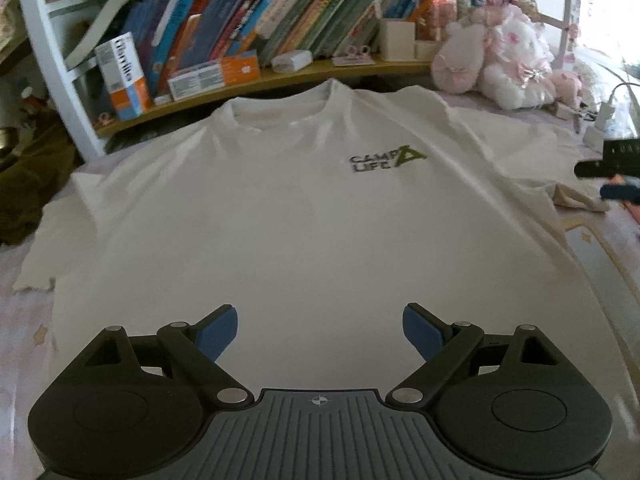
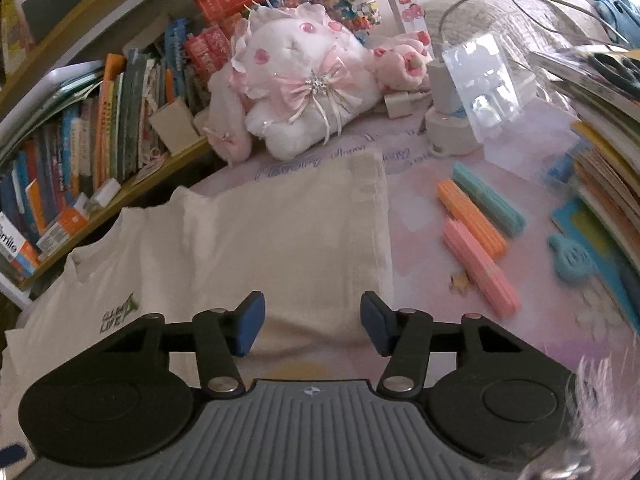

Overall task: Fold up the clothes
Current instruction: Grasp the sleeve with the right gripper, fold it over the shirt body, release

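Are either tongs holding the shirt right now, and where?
No. Left tongs gape over the shirt; right tongs hover over its sleeve, pads apart.

A lived-in home bedroom or child's study corner is showing here: a crammed bookshelf (image 1: 224, 40) is leaning with picture books, a frilly plush rabbit (image 2: 296, 80) is sitting on a pink-covered tabletop (image 2: 500, 328), and pastel pencil cases (image 2: 476, 236) are lying beside stacked books (image 2: 608, 160).
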Motion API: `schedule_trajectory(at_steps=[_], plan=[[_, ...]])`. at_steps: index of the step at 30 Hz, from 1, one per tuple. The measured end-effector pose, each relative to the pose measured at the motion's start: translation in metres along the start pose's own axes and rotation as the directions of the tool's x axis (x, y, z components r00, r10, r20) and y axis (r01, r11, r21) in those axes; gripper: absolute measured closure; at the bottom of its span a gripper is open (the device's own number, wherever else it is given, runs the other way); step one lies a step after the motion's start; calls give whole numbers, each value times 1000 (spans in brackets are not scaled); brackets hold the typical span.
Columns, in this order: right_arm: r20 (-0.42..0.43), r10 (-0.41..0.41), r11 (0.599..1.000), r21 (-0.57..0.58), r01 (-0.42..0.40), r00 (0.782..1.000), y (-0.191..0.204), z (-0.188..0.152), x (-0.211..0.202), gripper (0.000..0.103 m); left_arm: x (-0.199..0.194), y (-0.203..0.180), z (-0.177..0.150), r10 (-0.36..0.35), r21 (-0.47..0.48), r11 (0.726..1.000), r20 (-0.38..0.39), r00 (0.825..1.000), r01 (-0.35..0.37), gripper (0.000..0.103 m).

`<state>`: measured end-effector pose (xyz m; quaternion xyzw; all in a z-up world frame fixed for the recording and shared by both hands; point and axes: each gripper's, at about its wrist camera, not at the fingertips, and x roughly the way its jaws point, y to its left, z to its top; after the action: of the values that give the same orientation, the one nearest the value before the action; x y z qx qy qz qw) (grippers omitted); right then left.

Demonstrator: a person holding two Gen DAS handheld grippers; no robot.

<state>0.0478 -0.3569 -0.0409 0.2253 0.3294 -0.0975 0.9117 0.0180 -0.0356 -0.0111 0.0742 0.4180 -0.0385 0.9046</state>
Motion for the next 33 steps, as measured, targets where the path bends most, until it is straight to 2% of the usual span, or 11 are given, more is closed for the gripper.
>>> schedule_trajectory(at_steps=[7, 12, 16, 19, 22, 26, 27, 31, 33], plan=[[40, -64, 998, -2, 64, 997, -11, 22, 25, 57, -4, 16, -9, 50, -55, 997, -23, 998, -51, 11], [29, -98, 994, -41, 100, 995, -16, 29, 41, 72, -5, 22, -10, 72, -80, 994, -23, 997, -73, 11], [38, -114, 990, -82, 117, 993, -14, 24, 41, 73, -5, 25, -11, 79, -89, 993, -25, 997, -81, 11], [49, -153, 972, -171, 159, 987, -2, 18, 43, 73, -2, 28, -10, 76, -102, 992, -32, 997, -79, 11], [62, -198, 933, -295, 208, 978, 13, 12, 48, 76, 0, 28, -10, 63, -103, 992, -29, 998, -66, 11], [45, -179, 937, -295, 185, 983, 13, 14, 49, 86, -1, 29, -13, 47, -94, 994, -27, 999, -49, 11], [37, -171, 940, -292, 174, 985, 13, 15, 49, 93, -2, 30, -14, 46, -95, 994, -25, 999, -48, 11], [3, -153, 951, -271, 148, 988, 12, 22, 51, 96, -8, 40, -17, 55, -115, 992, -2, 998, -55, 11], [-11, -152, 964, -224, 146, 988, 10, 28, 51, 96, -12, 47, -18, 59, -128, 990, 12, 998, -57, 11]])
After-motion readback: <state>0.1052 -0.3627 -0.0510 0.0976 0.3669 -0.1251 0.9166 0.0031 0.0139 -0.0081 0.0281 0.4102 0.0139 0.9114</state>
